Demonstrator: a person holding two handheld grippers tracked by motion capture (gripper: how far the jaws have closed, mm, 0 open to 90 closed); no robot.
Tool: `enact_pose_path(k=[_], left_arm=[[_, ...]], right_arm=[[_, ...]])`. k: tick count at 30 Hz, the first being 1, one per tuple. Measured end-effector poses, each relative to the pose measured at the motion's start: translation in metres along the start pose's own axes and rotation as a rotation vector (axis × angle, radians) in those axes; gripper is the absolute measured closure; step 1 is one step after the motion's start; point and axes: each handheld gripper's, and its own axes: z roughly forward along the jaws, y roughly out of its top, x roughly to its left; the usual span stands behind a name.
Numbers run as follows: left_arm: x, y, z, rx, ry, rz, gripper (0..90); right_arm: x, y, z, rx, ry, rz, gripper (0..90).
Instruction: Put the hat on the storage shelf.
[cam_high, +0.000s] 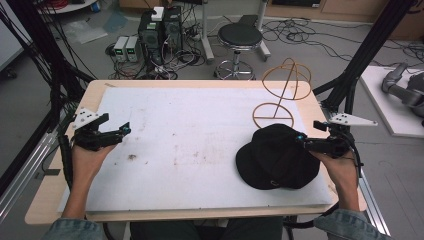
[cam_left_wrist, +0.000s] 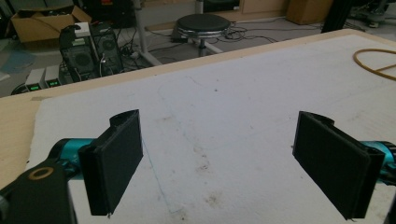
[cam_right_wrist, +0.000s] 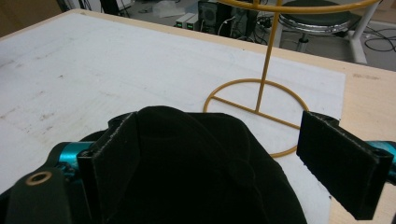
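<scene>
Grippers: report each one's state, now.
Left gripper: open, holding nothing, over the white mat.
Right gripper: open, jaws either side of the black cap's crown, not clamped on it.

Grey floor (cam_high: 45, 75) strewn with cables (cam_high: 300, 35); a black round stool (cam_high: 240, 37) and computer towers (cam_high: 160, 30) stand beyond the wooden table (cam_high: 50, 195), with black frame struts (cam_high: 370, 45) flanking it

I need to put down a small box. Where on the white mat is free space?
The white mat is bare across its middle and left, between the left hand-held gripper and the black cap. The right side is crowded: the cap, the yellow wire stand behind it, and the right hand-held gripper.
</scene>
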Motion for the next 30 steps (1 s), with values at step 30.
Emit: enact_pose_path(k=[30], left_arm=[[0.0,0.0,0.001,0.0,0.003,-0.001,16.3]], right_arm=[[-0.014,-0.03,0.025,0.06,0.029,0.067,18.0]])
